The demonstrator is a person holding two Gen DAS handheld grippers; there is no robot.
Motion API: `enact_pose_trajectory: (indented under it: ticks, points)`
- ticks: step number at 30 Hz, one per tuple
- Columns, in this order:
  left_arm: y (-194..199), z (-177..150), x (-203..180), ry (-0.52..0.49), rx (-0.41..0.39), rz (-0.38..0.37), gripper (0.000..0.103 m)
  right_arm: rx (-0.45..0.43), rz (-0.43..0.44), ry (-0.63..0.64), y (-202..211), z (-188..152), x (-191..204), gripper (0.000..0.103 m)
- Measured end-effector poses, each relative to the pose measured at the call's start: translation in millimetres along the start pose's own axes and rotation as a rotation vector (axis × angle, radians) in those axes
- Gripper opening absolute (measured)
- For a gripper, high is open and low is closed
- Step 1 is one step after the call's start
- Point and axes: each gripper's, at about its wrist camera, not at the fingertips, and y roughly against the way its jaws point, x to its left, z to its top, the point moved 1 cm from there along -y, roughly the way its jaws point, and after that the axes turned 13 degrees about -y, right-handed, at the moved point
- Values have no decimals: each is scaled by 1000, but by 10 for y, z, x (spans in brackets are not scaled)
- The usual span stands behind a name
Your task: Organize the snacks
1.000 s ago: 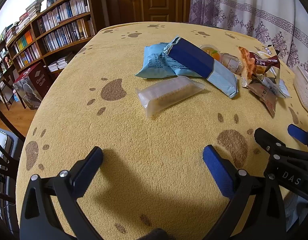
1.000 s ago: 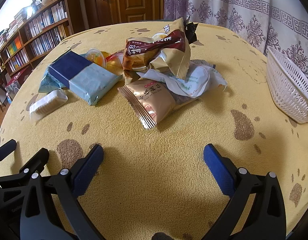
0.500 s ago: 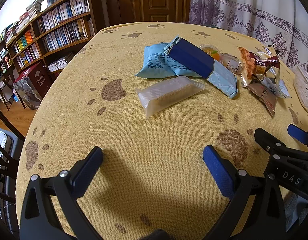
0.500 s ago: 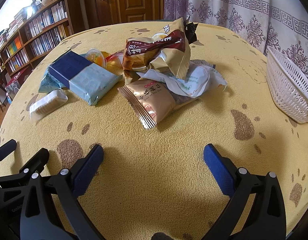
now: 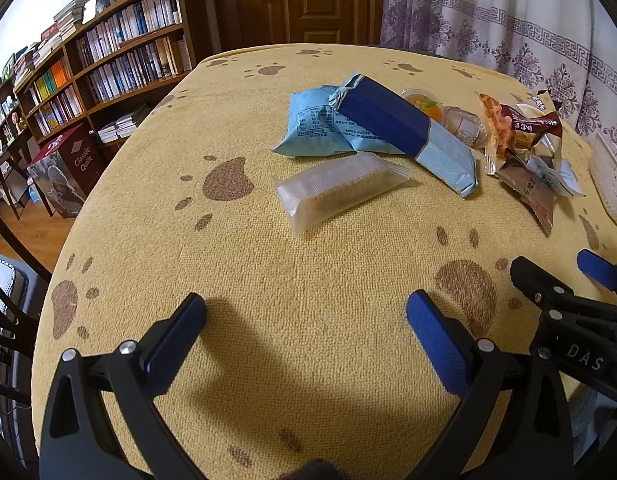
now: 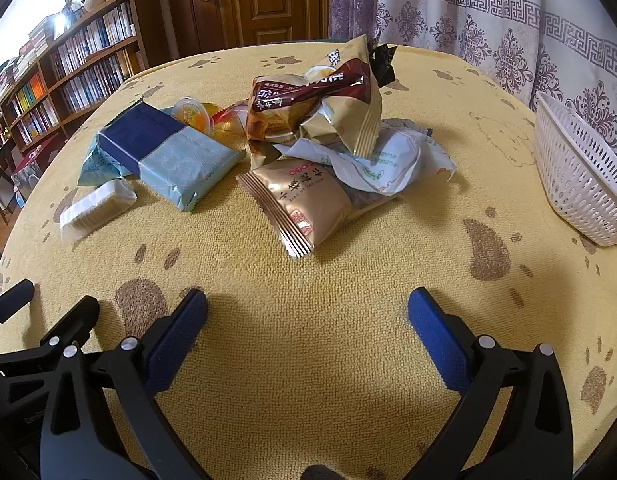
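White lattice basket (image 6: 580,184) sits apart from the snack pile (image 6: 308,152); both tongs (image 5: 306,312) (image 6: 307,312) gape wide.

- A lived-in home room, likely a living or dining room.
- Tall wooden bookshelves (image 5: 108,64) packed with books line the wall beyond the counter's far left corner.
- A panelled wooden door (image 6: 264,0) with a round knob stands behind the far edge.
- A patterned curtain (image 6: 488,20) hangs along the right edge.
- The counter (image 5: 308,280) wears a yellow paw-print cloth.
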Motion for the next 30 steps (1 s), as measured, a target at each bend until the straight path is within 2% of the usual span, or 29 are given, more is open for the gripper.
enact_pose_trajectory:
  ticks: [23,28,30]
  points:
    - [-29,39,-27,7,17,4,98,11,14,5,2,-18,-17,101]
    - [-31,57,-35,4,23,2,98,37,37,35,13,-20,-24,101]
    - [-35,91,-5,6,41,-21,98,52,67,56,48,-18,-51,101]
